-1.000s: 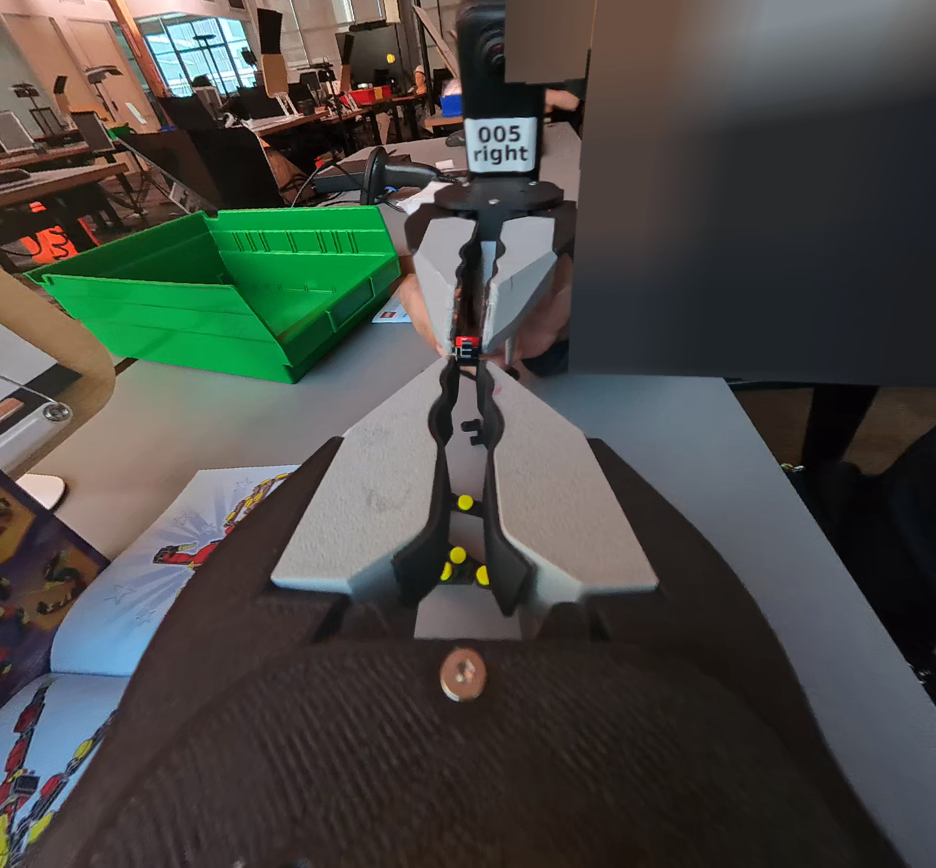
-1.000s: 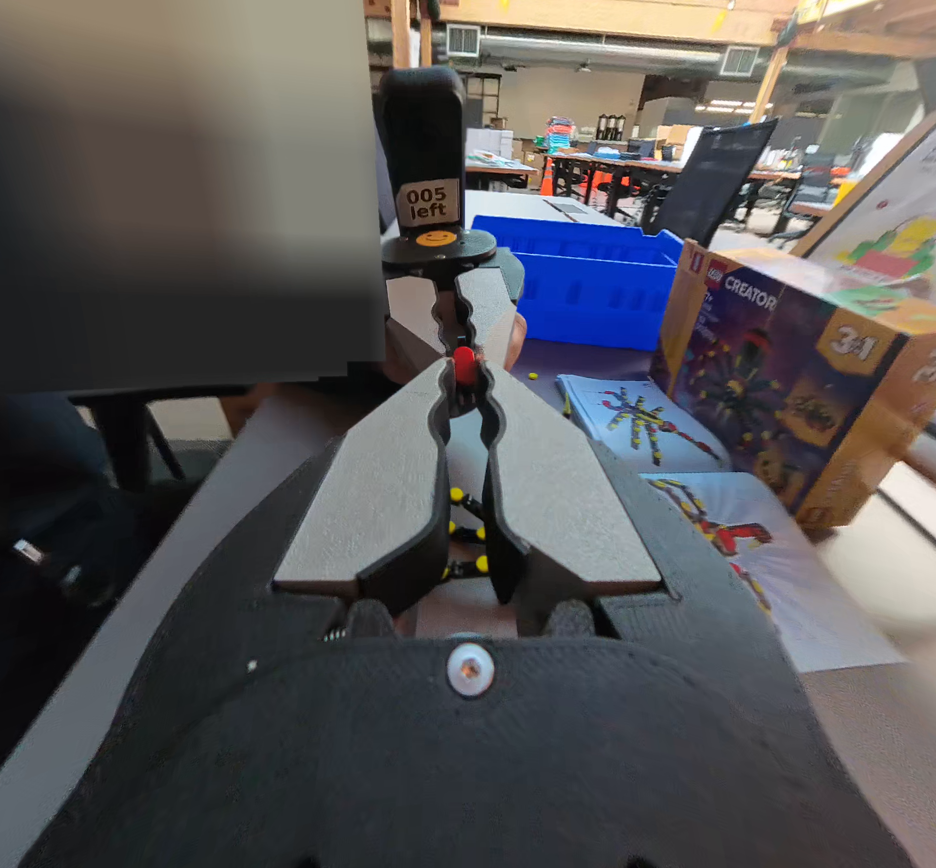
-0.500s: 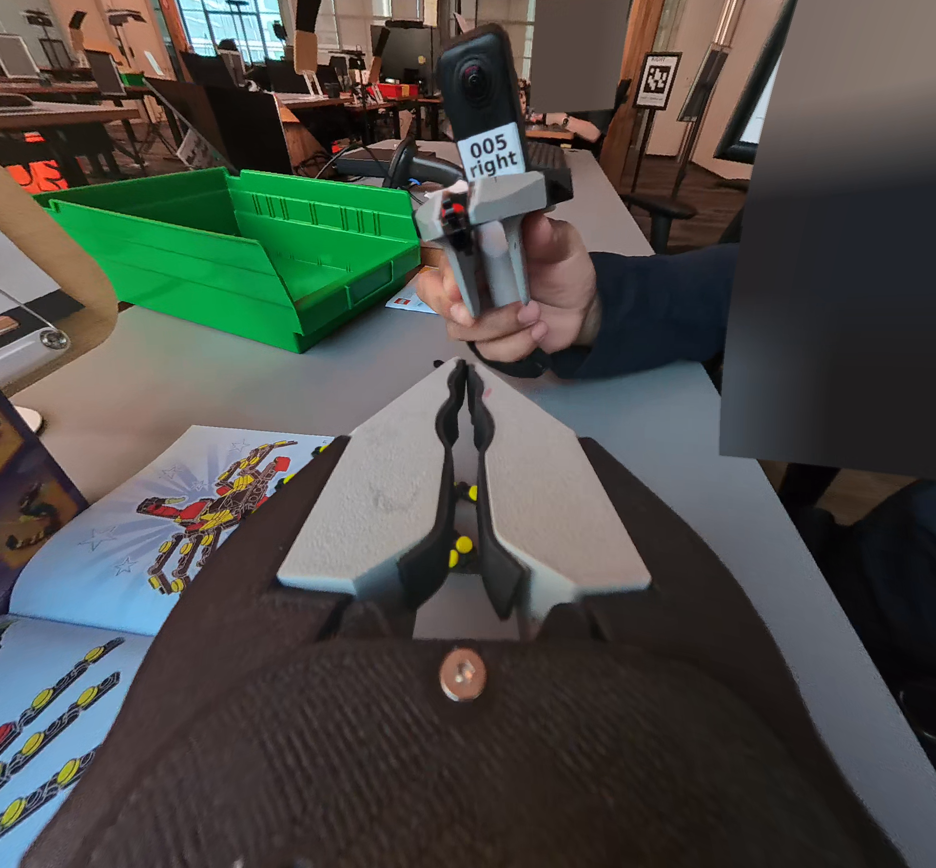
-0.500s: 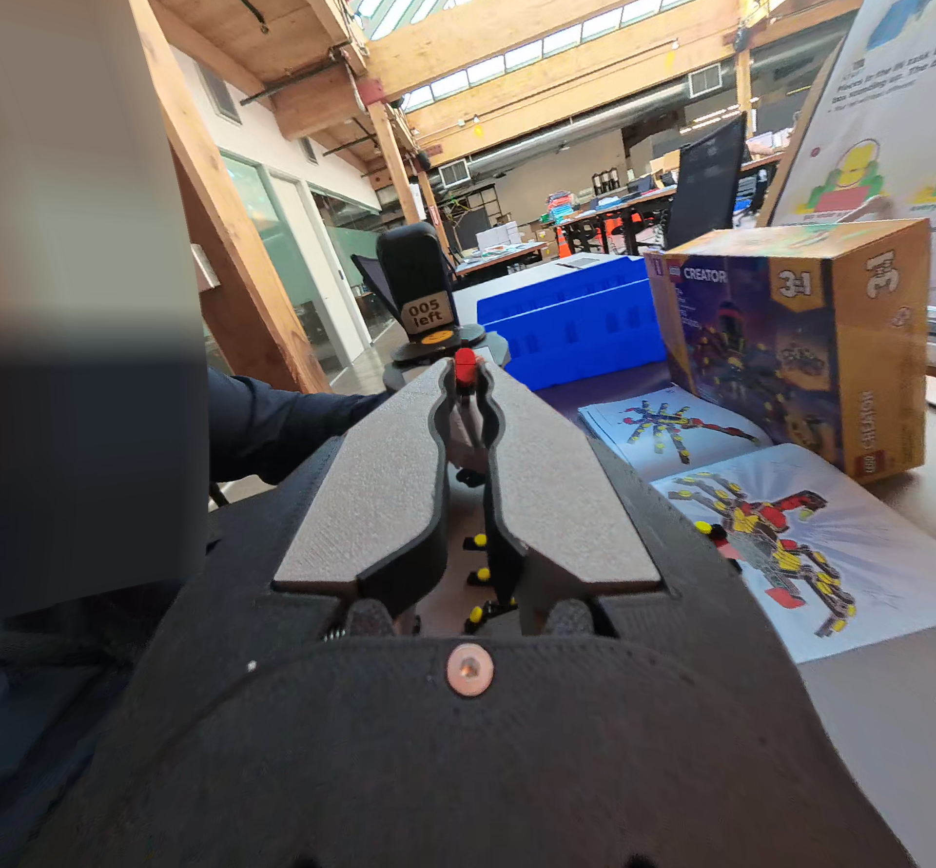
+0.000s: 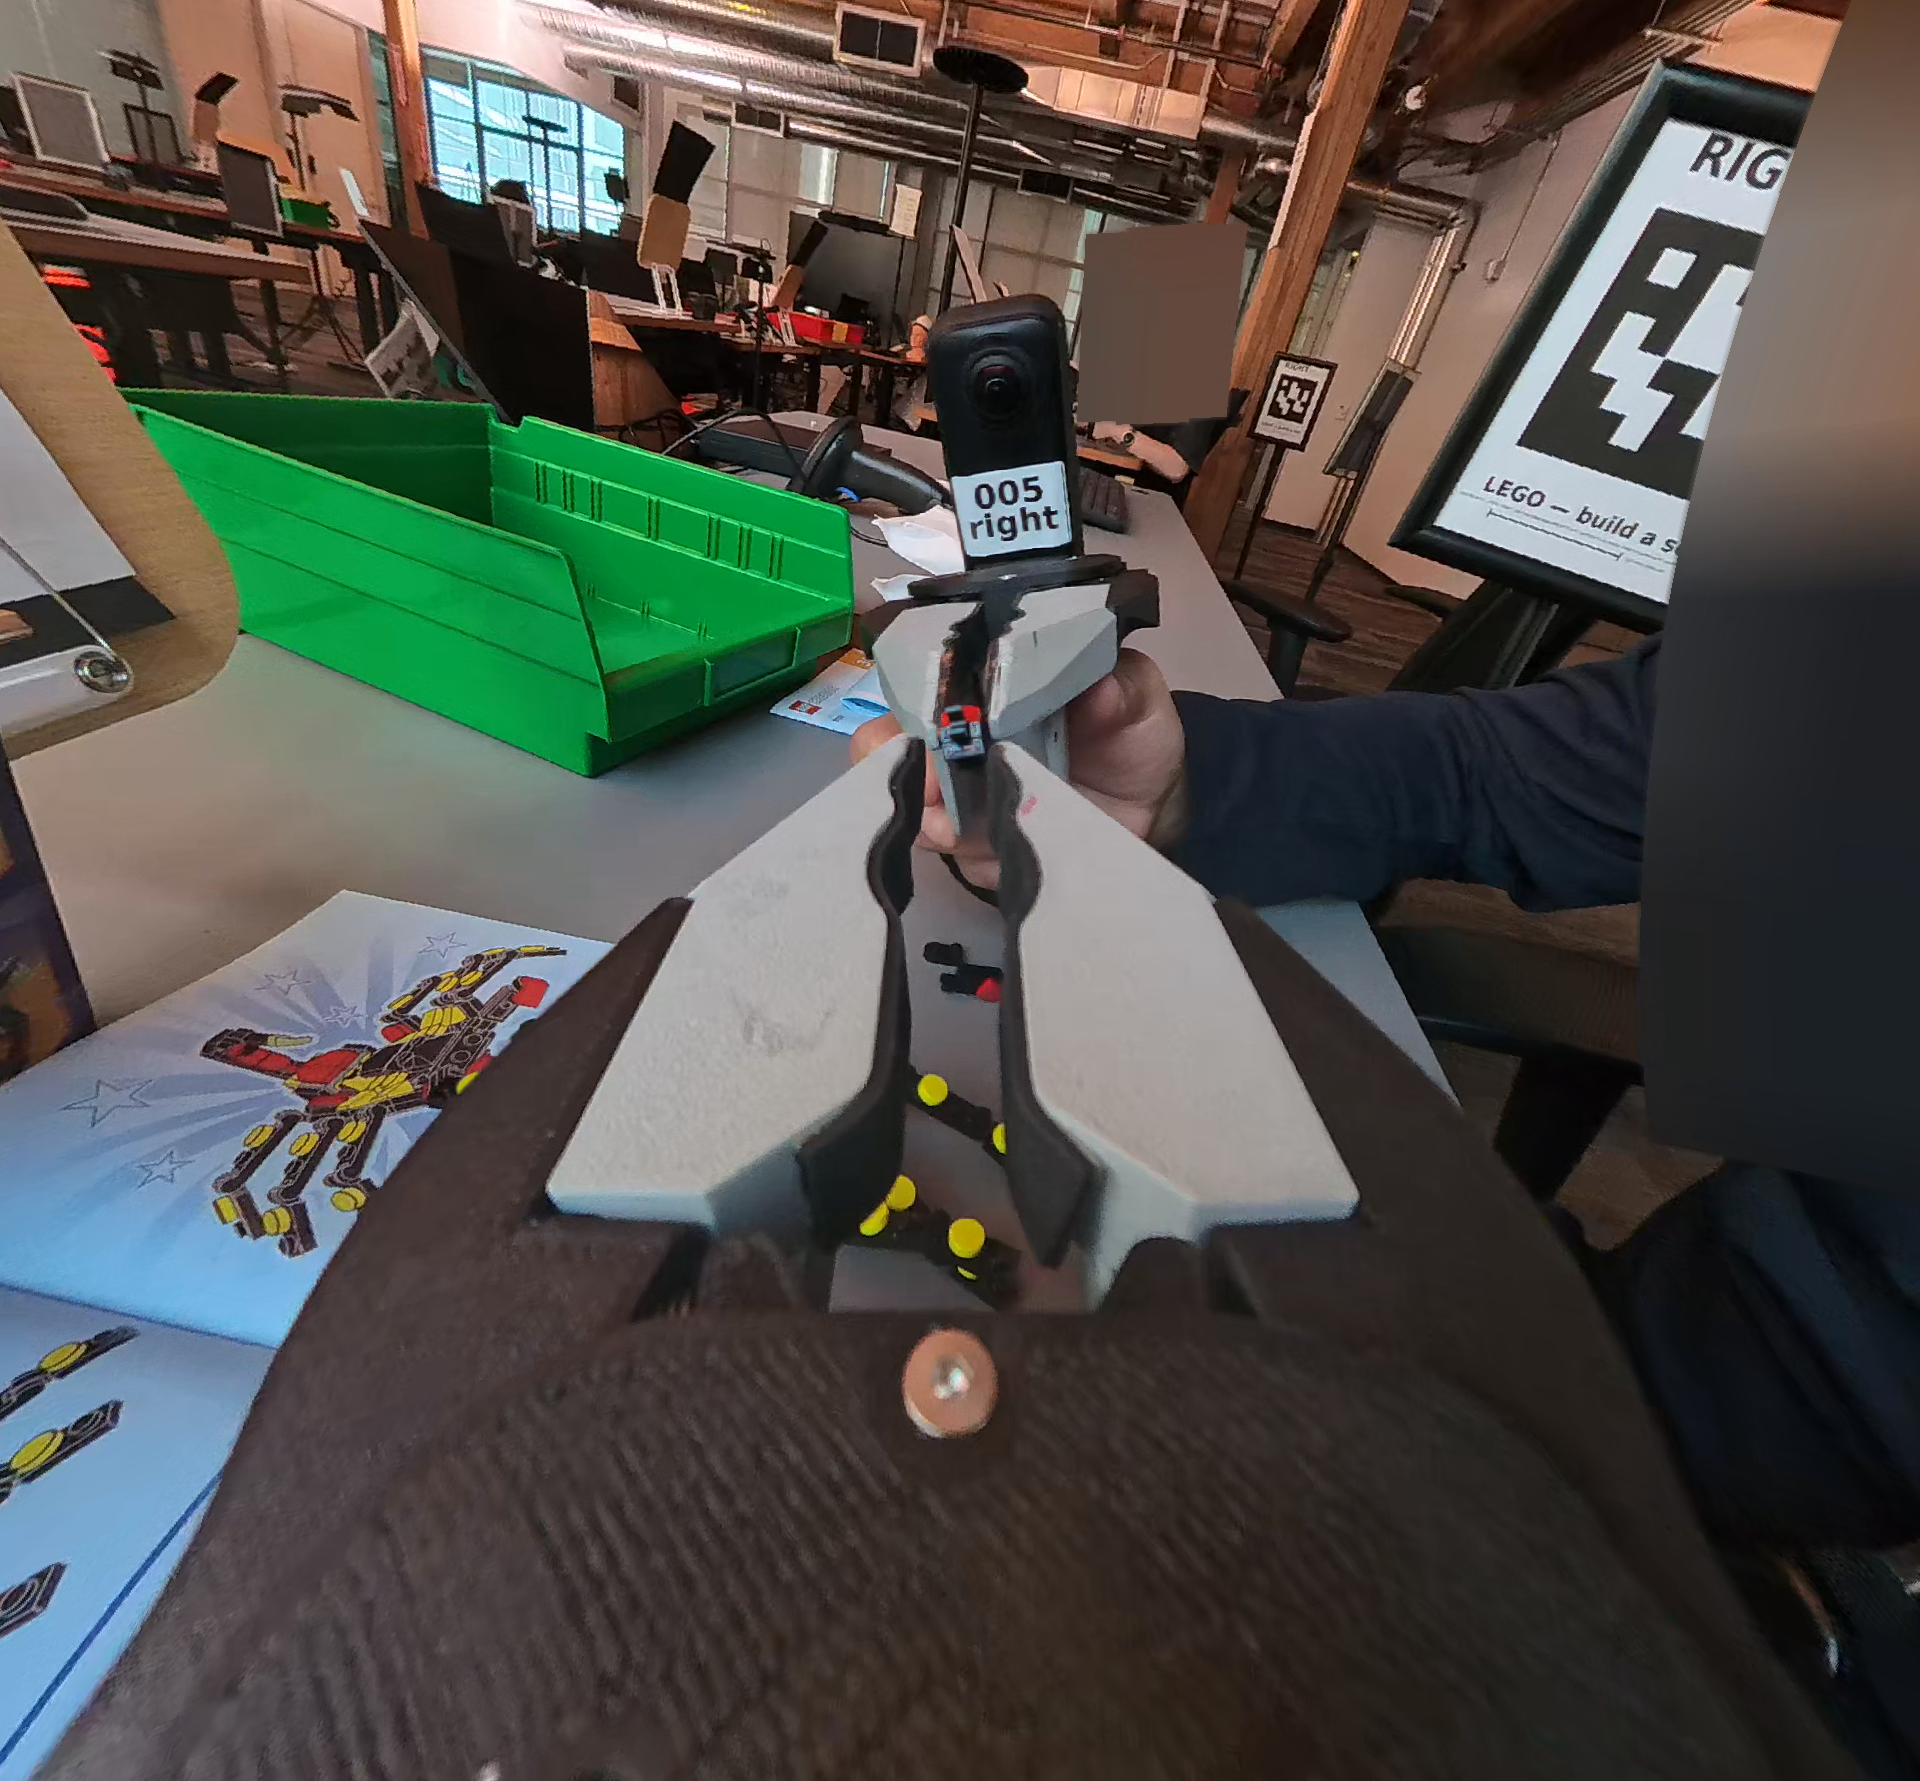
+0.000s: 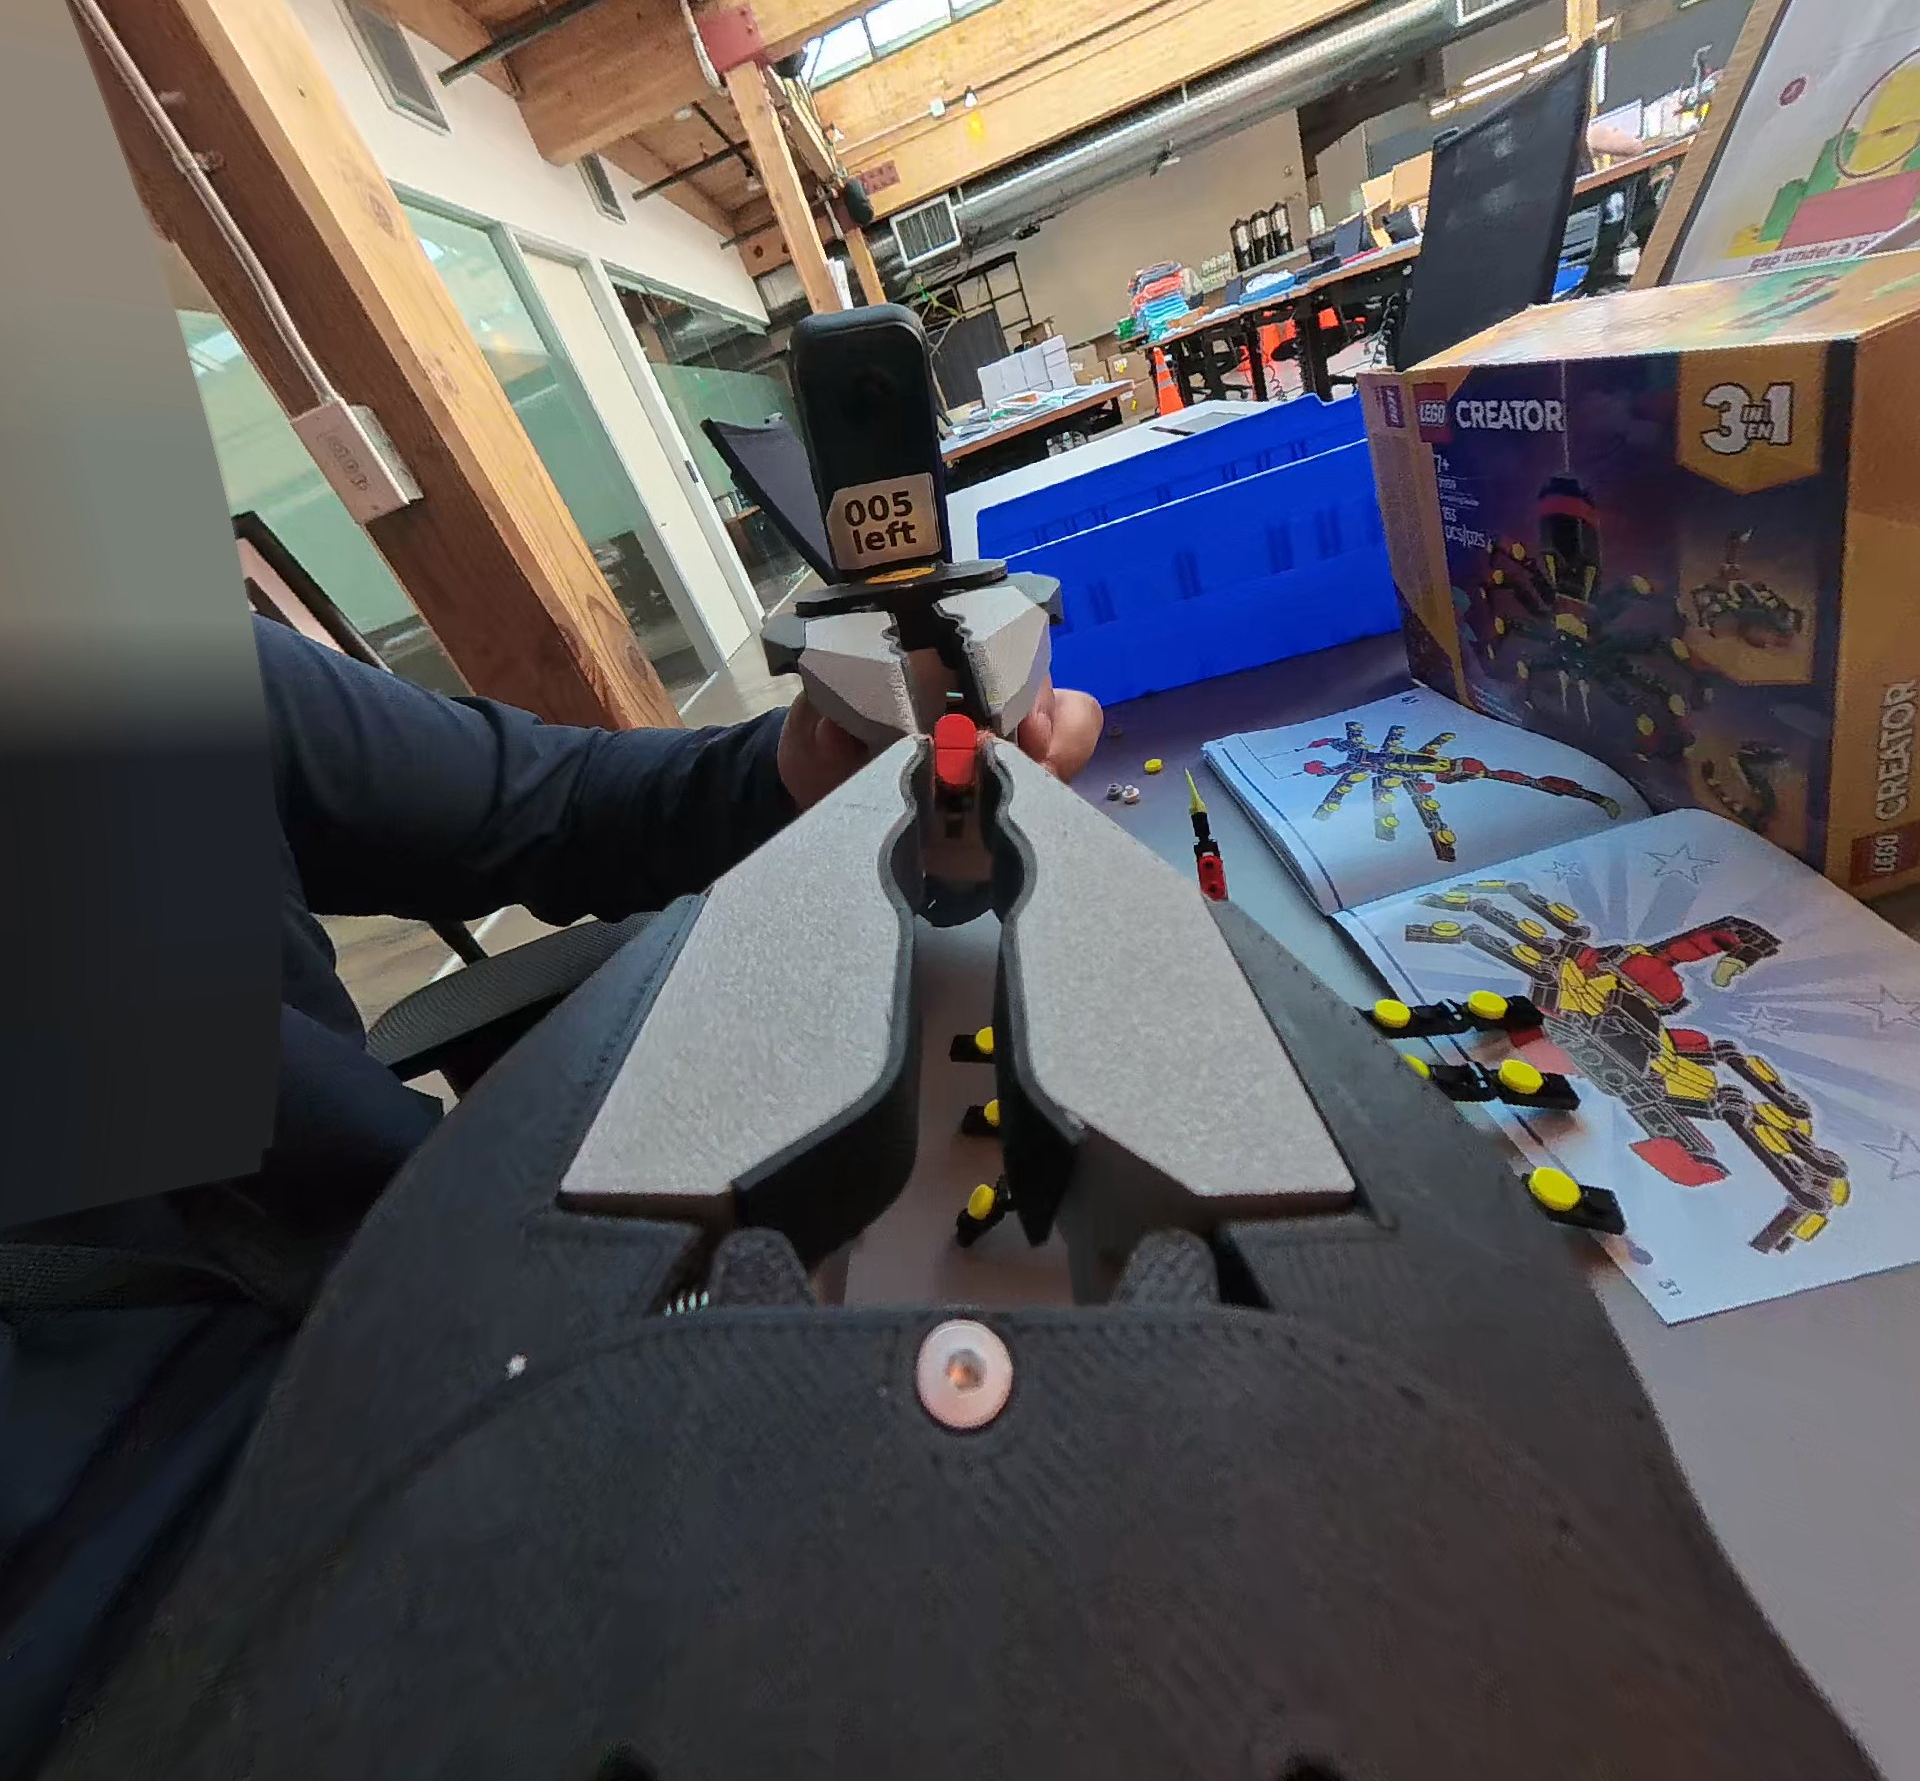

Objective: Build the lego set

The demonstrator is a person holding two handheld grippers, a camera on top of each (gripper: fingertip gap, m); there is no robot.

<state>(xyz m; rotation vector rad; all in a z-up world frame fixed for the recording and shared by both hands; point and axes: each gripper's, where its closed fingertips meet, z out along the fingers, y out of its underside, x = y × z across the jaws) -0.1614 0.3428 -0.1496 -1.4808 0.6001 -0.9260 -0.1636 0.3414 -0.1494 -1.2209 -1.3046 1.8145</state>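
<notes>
Left wrist view: left gripper (image 5: 951,775) jaws apart, textured grey fingers, green plastic bin (image 5: 520,568) behind | right wrist view: right gripper (image 6: 954,755) clamped on red-and-black lego piece (image 6: 954,765) held above table, printed cardboard lego box (image 6: 1662,588), glossy booklet (image 6: 1662,1035) alongside

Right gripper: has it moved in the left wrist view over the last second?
Yes. The right gripper rose away, then returned nearer the left gripper, judged against the green bin.

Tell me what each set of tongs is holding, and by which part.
The right tongs pinch a small red and black lego piece at their tips, gripping its lower black part. The left tongs are open and hold nothing.
</notes>
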